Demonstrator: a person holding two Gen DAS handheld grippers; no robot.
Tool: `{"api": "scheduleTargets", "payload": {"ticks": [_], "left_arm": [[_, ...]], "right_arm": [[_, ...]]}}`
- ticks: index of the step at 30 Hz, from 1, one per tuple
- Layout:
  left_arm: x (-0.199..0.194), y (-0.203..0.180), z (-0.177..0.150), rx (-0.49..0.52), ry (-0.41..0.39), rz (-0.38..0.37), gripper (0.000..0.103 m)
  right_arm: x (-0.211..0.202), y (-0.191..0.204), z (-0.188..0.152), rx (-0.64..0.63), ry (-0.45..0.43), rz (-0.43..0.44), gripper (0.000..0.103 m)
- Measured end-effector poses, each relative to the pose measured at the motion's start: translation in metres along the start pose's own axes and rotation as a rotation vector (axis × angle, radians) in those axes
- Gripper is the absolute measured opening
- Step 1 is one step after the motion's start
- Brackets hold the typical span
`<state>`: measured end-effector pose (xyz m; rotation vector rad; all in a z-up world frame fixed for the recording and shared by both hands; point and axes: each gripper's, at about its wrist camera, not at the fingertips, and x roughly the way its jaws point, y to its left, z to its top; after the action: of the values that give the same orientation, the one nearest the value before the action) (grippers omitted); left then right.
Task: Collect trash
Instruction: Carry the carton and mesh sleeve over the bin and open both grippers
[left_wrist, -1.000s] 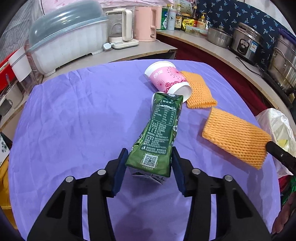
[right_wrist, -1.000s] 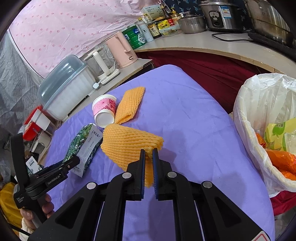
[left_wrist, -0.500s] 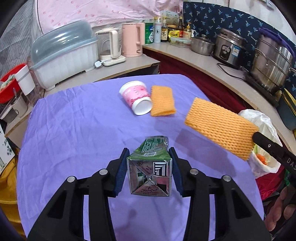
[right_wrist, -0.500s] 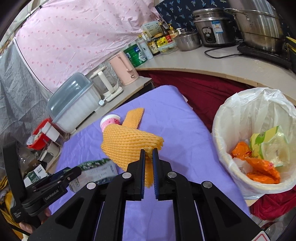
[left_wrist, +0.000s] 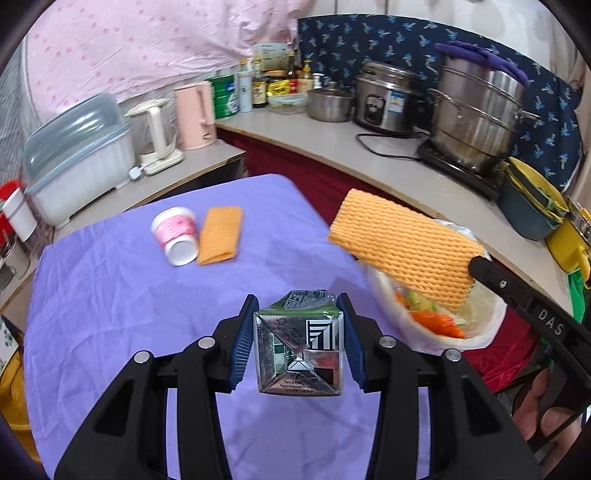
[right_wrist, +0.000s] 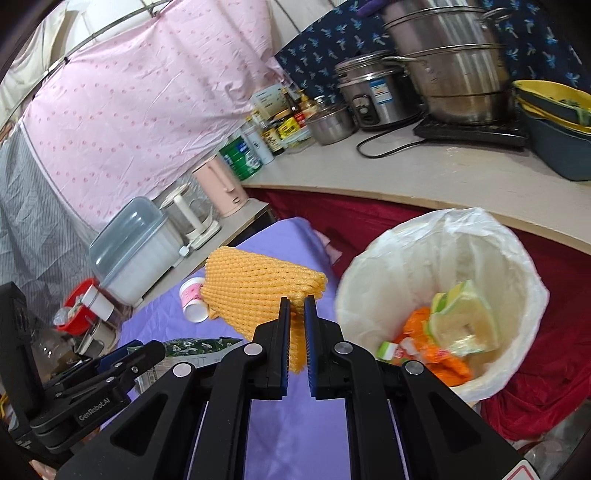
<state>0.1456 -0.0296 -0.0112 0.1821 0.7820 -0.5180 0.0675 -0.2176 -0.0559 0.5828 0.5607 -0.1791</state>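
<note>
Between the blue pads of our left gripper (left_wrist: 299, 341), in the left wrist view, we see a green drink carton (left_wrist: 298, 352) clamped by its sides, its silver folded bottom facing the camera, lifted clear of the purple tablecloth (left_wrist: 110, 295). Farther back on that cloth a pink paper cup (left_wrist: 175, 240) lies on its side, and an orange foam net (left_wrist: 219, 240) lies flat just beside it, to its right. To the right, our other gripper's black finger reaches in from the edge, holding a second, larger orange foam sleeve (left_wrist: 402, 253) in the air above the rim of the trash bin (left_wrist: 487, 325), which is lined with a white bag and stands beside the table; orange and green scraps show inside it. Part of a hand (left_wrist: 543, 410) shows at the lower right. From the right wrist view, we see our right gripper (right_wrist: 295, 308) nearly closed, its jaws pinching a corner of the foam sleeve (right_wrist: 255, 291), which hangs off the table just left of the bin (right_wrist: 406, 251). The bin holds a pale green wrapper and orange pieces. Behind the sleeve the cup (right_wrist: 192, 299) lies on the cloth (right_wrist: 288, 424), and at the lower left the left gripper (right_wrist: 136, 354) holds the carton (right_wrist: 195, 347), partly hidden.
</note>
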Motion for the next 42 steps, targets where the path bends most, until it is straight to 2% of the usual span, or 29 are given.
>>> {"api": "scheduleTargets", "payload": {"ticks": [5,11,17,23,30,34,37,42], "left_arm": [[0.001,-0.048,0.013,0.049,-0.014,-0.055,0.042],[0.013,-0.093,0.022,0.076,0.006,-0.139,0.042],[0.034,-0.123,0.028,0.079,0.036,-0.197,0.042],[0.052,-0.144,0.031,0.076,0.057,-0.221,0.042],[0.07,-0.149,0.034,0.05,0.087,-0.23,0.043],[0.073,-0.144,0.036,0.035,0.088,-0.215,0.049],[0.072,-0.137,0.037,0.02,0.076,-0.19,0.061],[0.071,-0.123,0.037,-0.011,0.072,-0.163,0.067]], "right_arm": [[-0.02,-0.039,0.009,0.04,-0.032,-0.053,0.008],[-0.039,-0.085,0.019,0.089,-0.065,-0.122,0.009],[-0.048,-0.119,0.023,0.114,-0.078,-0.188,0.009],[-0.043,-0.137,0.028,0.115,-0.066,-0.232,0.009],[-0.031,-0.134,0.03,0.1,-0.054,-0.24,0.014],[-0.028,-0.132,0.032,0.108,-0.064,-0.223,0.034],[-0.028,-0.129,0.033,0.11,-0.068,-0.214,0.035],[-0.027,-0.123,0.033,0.099,-0.06,-0.203,0.035]]}}
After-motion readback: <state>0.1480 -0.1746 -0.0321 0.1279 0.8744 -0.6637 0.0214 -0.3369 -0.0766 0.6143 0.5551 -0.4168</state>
